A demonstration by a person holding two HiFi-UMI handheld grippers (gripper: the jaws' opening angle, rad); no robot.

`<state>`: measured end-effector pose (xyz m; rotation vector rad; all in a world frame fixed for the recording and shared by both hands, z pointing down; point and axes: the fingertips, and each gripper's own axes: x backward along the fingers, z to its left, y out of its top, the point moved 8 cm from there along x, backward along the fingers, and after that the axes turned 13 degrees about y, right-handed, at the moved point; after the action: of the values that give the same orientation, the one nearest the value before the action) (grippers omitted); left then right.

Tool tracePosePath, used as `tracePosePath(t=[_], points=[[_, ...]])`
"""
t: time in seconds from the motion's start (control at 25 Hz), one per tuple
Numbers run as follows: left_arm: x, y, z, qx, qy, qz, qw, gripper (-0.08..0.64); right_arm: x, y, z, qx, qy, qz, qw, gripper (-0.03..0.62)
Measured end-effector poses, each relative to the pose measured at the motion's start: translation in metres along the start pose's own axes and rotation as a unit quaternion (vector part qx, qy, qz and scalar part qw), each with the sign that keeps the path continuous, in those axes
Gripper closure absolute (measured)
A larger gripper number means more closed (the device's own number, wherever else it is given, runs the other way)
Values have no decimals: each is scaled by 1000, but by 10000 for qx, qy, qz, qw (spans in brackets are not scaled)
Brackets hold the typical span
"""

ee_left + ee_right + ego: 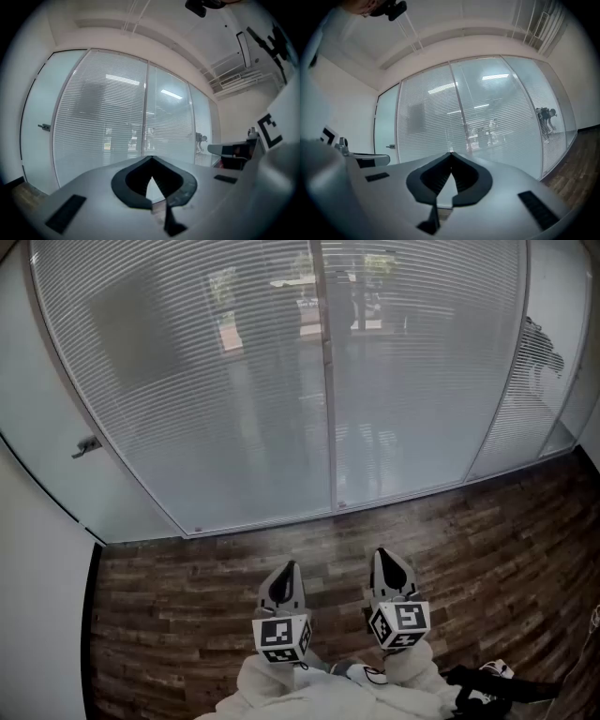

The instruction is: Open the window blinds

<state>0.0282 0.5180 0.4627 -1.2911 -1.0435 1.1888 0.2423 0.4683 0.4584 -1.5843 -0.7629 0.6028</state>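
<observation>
The left gripper (290,568) and right gripper (383,555) point level, jaws closed and empty. The blinds (216,381) hang shut ahead, well apart from both. The best next move is to approach and find the control, possibly the small knob (86,445) at left.
</observation>
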Motion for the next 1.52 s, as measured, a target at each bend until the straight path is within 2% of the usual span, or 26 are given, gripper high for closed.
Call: tracePosePath(t=[0.4, 0.72, 0.96, 1.12, 1.32, 1.52], points=[[-96, 1, 8, 43, -113, -102, 9999, 561, -76, -15, -42, 21, -164, 87, 9998, 581], [-235, 20, 47, -3, -156, -136, 9998, 561, -217, -9, -79, 68, -79, -51, 9999, 581], [-351, 45, 83, -59, -265, -280, 9992, 561, -332, 6, -108, 170, -142, -267, 9994, 581], [-417, 53, 107, -65, -325, -249, 9991, 561, -393, 7, -122, 169, -260, -233, 9992, 581], [-476, 50, 107, -56, -467, -107, 9988, 561, -441, 5, -155, 113, -414, -108, 9990, 581], [-533, 58, 95, -8, -385, -175, 9991, 561, -496, 23, -200, 327, -299, -180, 9989, 581]])
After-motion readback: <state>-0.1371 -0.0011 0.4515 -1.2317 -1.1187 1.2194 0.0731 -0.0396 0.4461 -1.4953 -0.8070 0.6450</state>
